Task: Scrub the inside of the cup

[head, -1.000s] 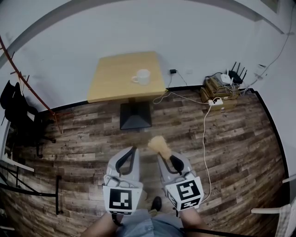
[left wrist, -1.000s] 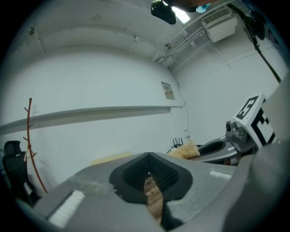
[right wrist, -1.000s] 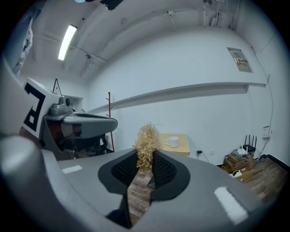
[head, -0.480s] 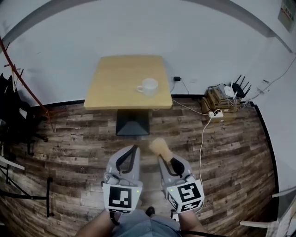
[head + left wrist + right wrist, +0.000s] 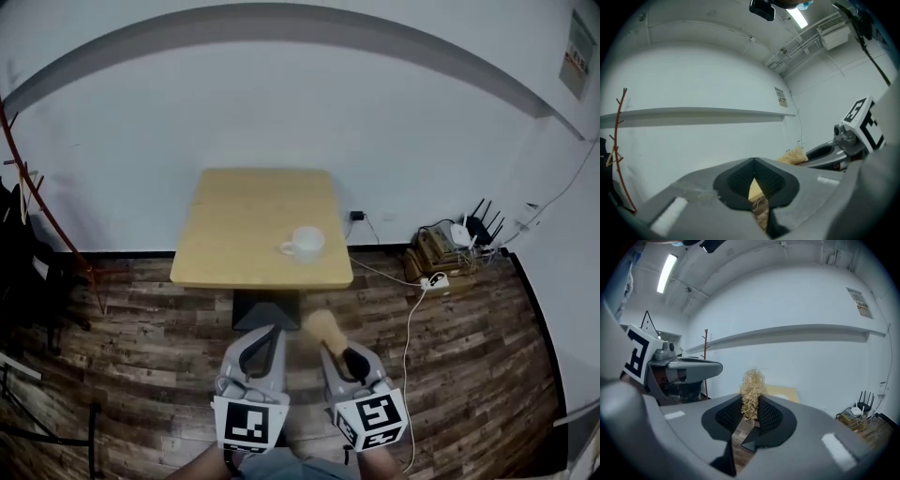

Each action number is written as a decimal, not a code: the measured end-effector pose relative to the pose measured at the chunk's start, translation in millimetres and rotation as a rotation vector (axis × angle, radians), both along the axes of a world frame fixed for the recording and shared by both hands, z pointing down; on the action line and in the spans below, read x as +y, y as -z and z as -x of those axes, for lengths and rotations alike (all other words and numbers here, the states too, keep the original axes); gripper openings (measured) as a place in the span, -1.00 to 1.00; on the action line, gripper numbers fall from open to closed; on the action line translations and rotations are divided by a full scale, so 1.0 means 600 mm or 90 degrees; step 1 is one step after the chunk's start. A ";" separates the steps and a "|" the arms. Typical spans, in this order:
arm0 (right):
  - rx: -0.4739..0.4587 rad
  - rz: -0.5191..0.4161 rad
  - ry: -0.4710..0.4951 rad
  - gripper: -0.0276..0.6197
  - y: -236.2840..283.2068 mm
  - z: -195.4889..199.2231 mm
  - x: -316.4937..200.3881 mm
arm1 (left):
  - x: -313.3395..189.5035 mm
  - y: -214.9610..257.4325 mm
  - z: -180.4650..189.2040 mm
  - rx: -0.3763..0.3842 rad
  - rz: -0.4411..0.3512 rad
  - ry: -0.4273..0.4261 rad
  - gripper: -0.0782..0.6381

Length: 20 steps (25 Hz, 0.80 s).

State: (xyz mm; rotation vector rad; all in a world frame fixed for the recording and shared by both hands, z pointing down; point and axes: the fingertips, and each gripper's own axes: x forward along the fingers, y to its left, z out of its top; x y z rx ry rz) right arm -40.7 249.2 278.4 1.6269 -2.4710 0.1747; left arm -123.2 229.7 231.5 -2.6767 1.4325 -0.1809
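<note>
I read this as the approach, before any scrubbing. The white cup [image 5: 305, 242] stands upright on the small wooden table [image 5: 234, 234], toward its near right part, handle to the left as the head view shows it. Both tools hang over the plank floor [image 5: 469, 356], well apart from the table.

My right gripper [image 5: 751, 411] has its pads pressed onto a straw-coloured scrubber [image 5: 752, 387], a frizzy tuft of fibres sticking out past the tips. My left gripper [image 5: 754, 161] has its jaws drawn together with nothing between them; through the sliver below the tips I see only table and floor.

The next move, as I judge it, calls for closing the distance to the table. The left jaws would then need to part and take the cup by its wall or handle to steady it. The right would bring the tuft over the mouth and down inside.

As for writing, there is little. A wall notice [image 5: 574, 52] hangs high at the right, but its print is too small to read in any view; it may be a safety sheet, though I cannot say. The marker cubes [image 5: 248, 422] carry black-and-white square patterns, not words. I see no brand on the cup.
</note>
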 end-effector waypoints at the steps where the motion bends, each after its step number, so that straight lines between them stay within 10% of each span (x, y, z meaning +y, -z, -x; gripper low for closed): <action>1: -0.001 -0.001 -0.003 -0.68 0.001 0.000 -0.013 | -0.014 0.001 0.004 0.001 0.001 0.001 -0.73; 20: -0.010 0.024 -0.063 -0.68 -0.029 -0.079 -0.134 | -0.163 -0.081 -0.060 -0.027 0.071 -0.041 -0.73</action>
